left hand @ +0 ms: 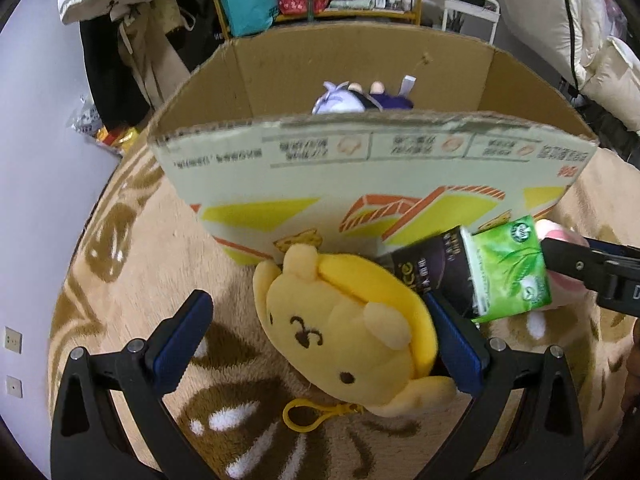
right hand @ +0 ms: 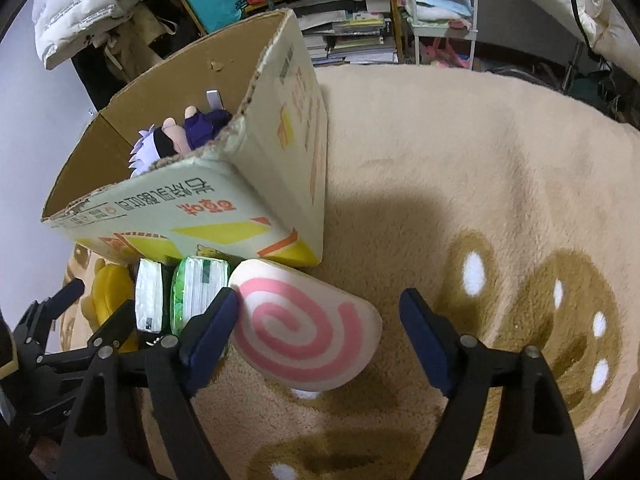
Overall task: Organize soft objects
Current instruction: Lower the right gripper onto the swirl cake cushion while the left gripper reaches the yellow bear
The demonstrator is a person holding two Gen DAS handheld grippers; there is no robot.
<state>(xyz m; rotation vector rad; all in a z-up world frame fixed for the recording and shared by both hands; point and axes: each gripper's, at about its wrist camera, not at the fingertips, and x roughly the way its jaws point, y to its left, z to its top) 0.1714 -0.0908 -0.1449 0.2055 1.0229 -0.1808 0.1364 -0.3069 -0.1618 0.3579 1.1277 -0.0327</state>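
— So, which hand is better placed, and for what?

— Each has its own target. The left gripper (left hand: 320,340) straddles the yellow bear plush (left hand: 344,332) lying on the rug (left hand: 132,248); its fingers (left hand: 180,340) are spread wide, one well clear to the left of the bear, the other hard against the far side of its head, so nothing is clamped yet.

— And the right?

— The right gripper (right hand: 320,336) stands over the pink swirl cushion (right hand: 300,320). Its fingers (right hand: 424,336) are apart too: the left one looks to be touching the cushion's edge, the right one stands off with bare rug between. No grip yet, as I judge it.

— How do the things lie?

— The bear's long axis runs diagonally across the left gripper's opening, ears toward the box, keyring clip (left hand: 304,416) toward the camera. The cushion is a flat disc tilted up on one edge.

— What is in the way?

— Two tissue packs, a green one (left hand: 508,268) and a dark one (left hand: 428,272), are wedged between bear and cushion, right against the cardboard box (left hand: 360,184). The box stands just beyond, a doll (right hand: 176,140) already inside; its near wall must be cleared on the lift.
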